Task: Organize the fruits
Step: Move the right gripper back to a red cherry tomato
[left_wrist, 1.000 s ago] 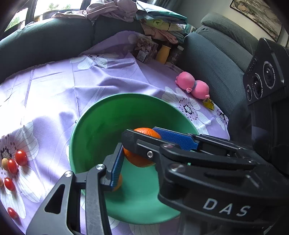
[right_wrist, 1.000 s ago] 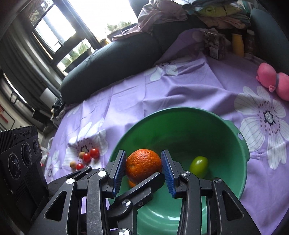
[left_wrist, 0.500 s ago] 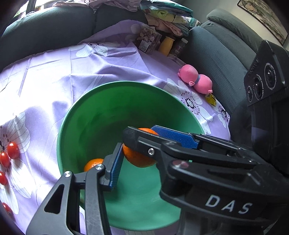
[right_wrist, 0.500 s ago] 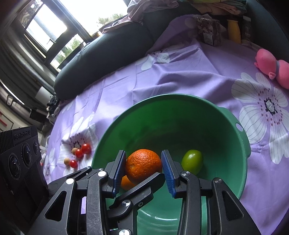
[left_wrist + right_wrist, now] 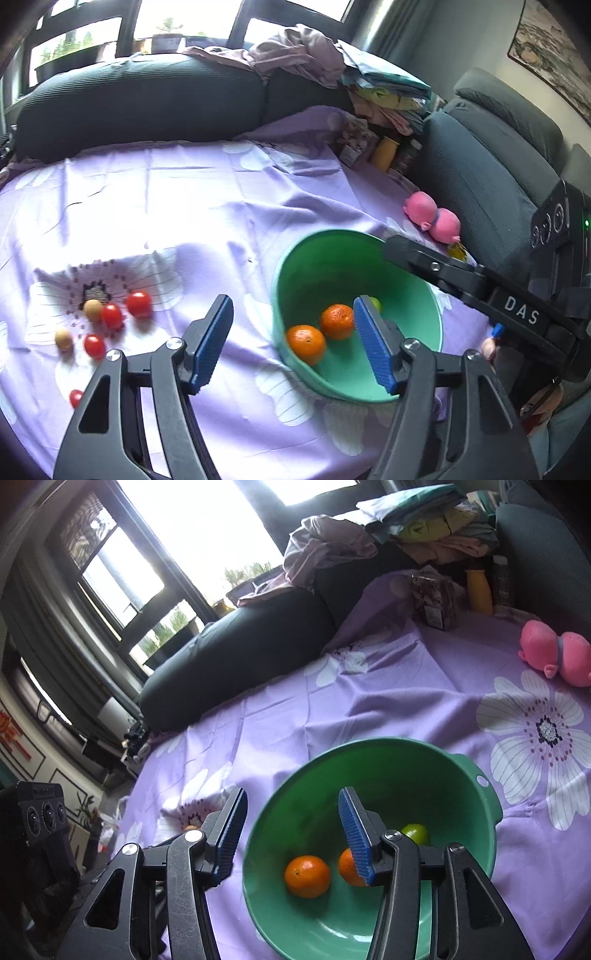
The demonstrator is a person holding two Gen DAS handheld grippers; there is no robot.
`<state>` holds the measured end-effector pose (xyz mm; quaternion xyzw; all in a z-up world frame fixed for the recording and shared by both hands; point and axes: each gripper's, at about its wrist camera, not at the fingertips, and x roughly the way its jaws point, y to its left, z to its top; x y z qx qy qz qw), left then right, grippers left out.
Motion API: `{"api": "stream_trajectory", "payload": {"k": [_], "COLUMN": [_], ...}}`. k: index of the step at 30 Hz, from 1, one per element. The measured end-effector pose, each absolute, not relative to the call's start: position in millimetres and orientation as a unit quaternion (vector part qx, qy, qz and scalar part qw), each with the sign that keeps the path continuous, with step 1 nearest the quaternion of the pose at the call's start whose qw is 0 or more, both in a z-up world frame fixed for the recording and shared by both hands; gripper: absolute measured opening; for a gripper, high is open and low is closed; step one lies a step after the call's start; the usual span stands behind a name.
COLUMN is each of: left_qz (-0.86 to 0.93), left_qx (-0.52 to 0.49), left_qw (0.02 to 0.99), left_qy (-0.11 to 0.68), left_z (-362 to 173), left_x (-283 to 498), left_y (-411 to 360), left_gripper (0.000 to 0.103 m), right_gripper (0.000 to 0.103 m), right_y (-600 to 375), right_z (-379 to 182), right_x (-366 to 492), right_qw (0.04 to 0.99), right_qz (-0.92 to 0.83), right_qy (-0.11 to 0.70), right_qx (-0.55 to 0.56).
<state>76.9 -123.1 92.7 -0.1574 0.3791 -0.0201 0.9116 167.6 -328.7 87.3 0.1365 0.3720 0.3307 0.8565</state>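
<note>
A green bowl [image 5: 413,288] [image 5: 369,760] stands on the purple flowered cloth. Two oranges [image 5: 306,344] [image 5: 337,321] lie in it, also showing in the right wrist view [image 5: 307,876] [image 5: 349,867], with a green fruit [image 5: 415,833] behind them. My left gripper [image 5: 291,347] is open and empty, raised over the bowl's left rim. My right gripper [image 5: 291,840] is open and empty above the bowl's near left side. Several red cherry tomatoes [image 5: 138,303] and small tan fruits [image 5: 92,309] lie on the cloth left of the bowl.
A pink toy pig [image 5: 432,218] [image 5: 557,653] lies right of the bowl. A yellow bottle [image 5: 479,590] and a packet [image 5: 436,602] stand at the far corner. Dark sofa cushions [image 5: 140,99] with piled clothes border the cloth at the back and right.
My right gripper opened and dropped the orange into the bowl beside the other one. Both grippers pulled back and up; the left gripper swung left, bringing the tomatoes into view.
</note>
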Motion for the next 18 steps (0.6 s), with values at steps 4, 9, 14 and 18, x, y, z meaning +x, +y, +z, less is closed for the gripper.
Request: {"api": "stream_trajectory", "payload": {"k": [4,9,14,18], "left_qz": [0.029,0.097,0.145,0.144], "left_qx": [-0.174,-0.184,-0.223,-0.248], "left_qw": [0.917,0.91,0.885,0.87], "left_qy": [0.358,0.359,0.382,0.4], "left_z": [101,91,62,34], "left_x": [50,16,-8,-18], "left_y": [-83,-31,16,33], "left_gripper": [0.075,0.077,0.077,0.075], "right_gripper": [0.054,0.054,0.054,0.054], "right_y": [-315,-287,-249,-212], "right_z": [97,101,91,77], "right_x": [158,145,136,133], "right_qw": [0.861,0.857,0.842,0.825], "right_qz": [0.341,0.356,0.366,0.368], "right_qy": [0.353,0.356,0.385,0.422], "right_qx": [0.134,0.111,0.09,0.077]}}
